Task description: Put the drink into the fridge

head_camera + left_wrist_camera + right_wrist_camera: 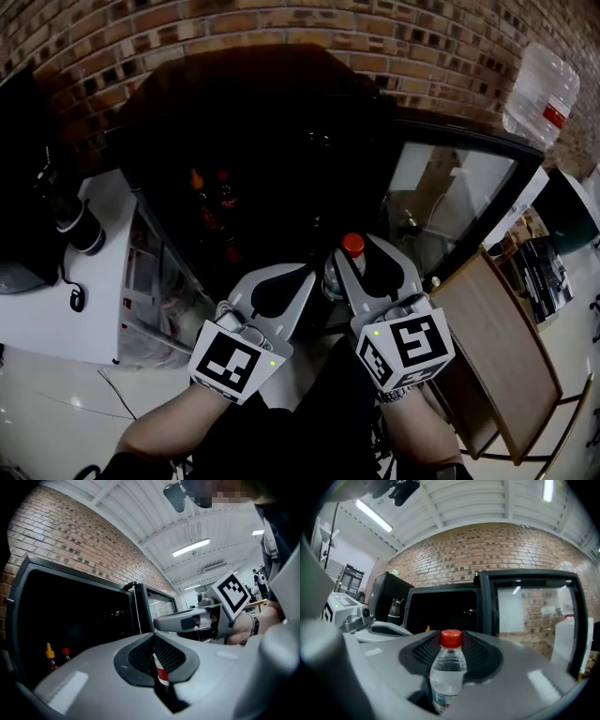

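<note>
The drink (447, 670), a clear bottle with a red cap, stood upright in the right claw (356, 267), right in front of the open fridge (281, 103). The claw's jaws were clenched on the bottle's body. The fridge's mouth gaped wide and dark, with free room ahead of the bottle. Its glass door (450, 202) stood swung out to the right, its edge close beside the right claw. The left claw (281, 286) hovered just beside the right one, jaws pressed together on nothing. Deep inside on the left stood two small bottles (48, 654), one yellow-capped and one red-capped. A white table (56, 319) flanked the fridge's left, and a wooden panel (497, 347) showed below the door. A large water jug (542, 94) showed by the brick wall (281, 23).
</note>
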`<state>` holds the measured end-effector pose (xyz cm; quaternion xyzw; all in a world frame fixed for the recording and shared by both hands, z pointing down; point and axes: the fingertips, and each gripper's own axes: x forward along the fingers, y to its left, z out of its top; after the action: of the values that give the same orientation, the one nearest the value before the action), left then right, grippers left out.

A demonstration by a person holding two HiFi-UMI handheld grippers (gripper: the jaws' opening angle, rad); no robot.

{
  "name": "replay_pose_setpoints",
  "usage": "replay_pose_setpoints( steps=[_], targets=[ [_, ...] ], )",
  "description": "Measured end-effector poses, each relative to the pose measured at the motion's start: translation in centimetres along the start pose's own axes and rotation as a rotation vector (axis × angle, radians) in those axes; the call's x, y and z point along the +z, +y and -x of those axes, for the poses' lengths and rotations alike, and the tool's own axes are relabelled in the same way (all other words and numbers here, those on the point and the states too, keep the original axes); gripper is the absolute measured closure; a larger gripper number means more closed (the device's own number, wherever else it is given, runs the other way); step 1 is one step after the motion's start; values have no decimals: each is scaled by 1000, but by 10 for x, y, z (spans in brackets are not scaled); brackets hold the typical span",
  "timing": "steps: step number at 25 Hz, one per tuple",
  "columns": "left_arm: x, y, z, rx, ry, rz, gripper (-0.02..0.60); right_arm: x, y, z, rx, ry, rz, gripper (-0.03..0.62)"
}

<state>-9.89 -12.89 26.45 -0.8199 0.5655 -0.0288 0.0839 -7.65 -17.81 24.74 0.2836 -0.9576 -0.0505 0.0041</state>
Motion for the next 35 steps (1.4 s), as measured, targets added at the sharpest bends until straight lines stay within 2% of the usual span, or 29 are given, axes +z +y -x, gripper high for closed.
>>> replay_pose_setpoints(
  steps=[6,13,23,35],
  targets=[
    [-11,45,28,89,31,1,577,-8,32,-53,81,12,-7,454],
    [-31,89,38,147,73,17,577,-20,45,-114,134,25,-23,454],
    [-51,140,30,191,104,30,577,-33,33,-192,142,33,-36,454],
    [-58,176,30,236,129,7,577,-44,29,-257,164,45,-47,454]
  ],
)
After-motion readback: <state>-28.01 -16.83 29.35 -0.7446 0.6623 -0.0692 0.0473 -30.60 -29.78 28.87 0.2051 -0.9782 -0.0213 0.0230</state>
